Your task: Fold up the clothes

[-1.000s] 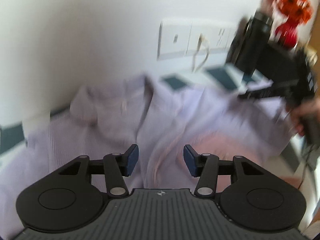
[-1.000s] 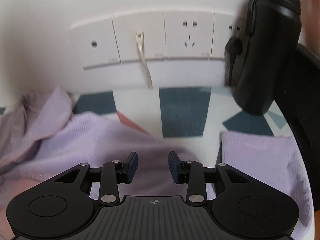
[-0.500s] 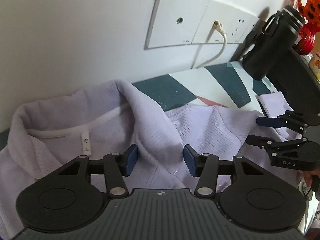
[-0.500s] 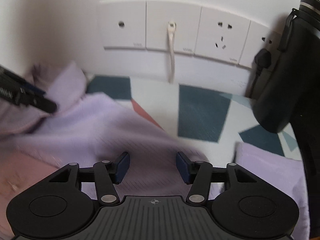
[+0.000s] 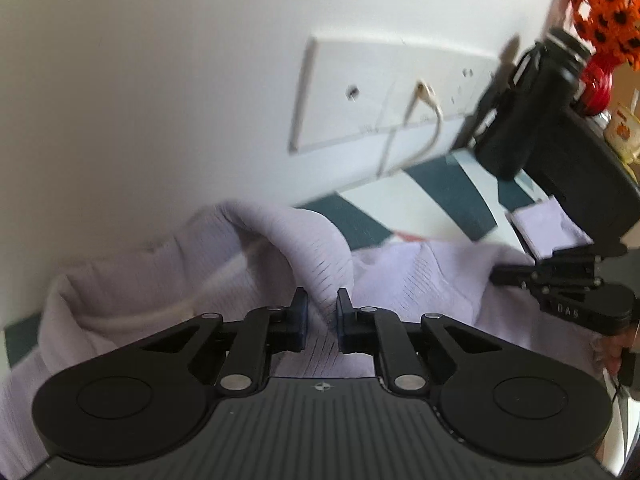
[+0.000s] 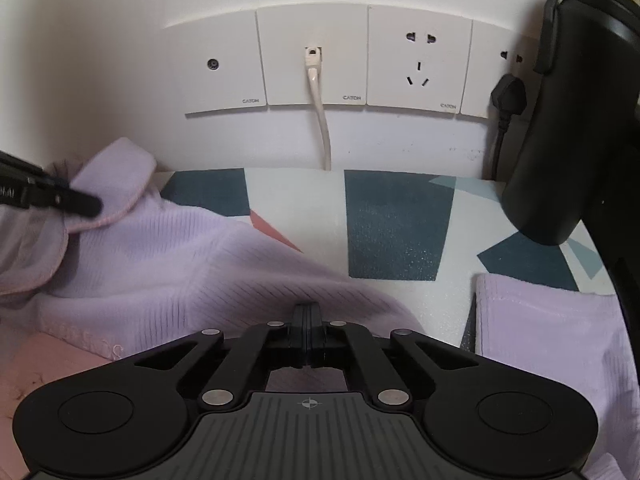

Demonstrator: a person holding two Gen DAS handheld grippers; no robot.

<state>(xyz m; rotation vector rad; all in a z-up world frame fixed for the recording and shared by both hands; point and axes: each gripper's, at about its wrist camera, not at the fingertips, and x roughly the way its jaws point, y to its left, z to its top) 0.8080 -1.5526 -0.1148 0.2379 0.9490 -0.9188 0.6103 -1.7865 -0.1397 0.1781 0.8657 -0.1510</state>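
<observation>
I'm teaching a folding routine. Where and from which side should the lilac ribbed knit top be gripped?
Grip the lilac ribbed knit top at its edges: the left gripper pinches the raised collar fold from the near side, and the right gripper closes on the shoulder edge. Both folds stand proud of the patterned table cover, so thin fingers can straddle them.

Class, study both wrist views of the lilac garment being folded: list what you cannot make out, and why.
- Right gripper: whether cloth sits between its closed fingers; its own body hides that.
- Lilac garment: hem and sleeves cut off by the left view's edges.
- Black bottle: top cropped in the right view.
- Orange flowers: blurred in the left view.
</observation>
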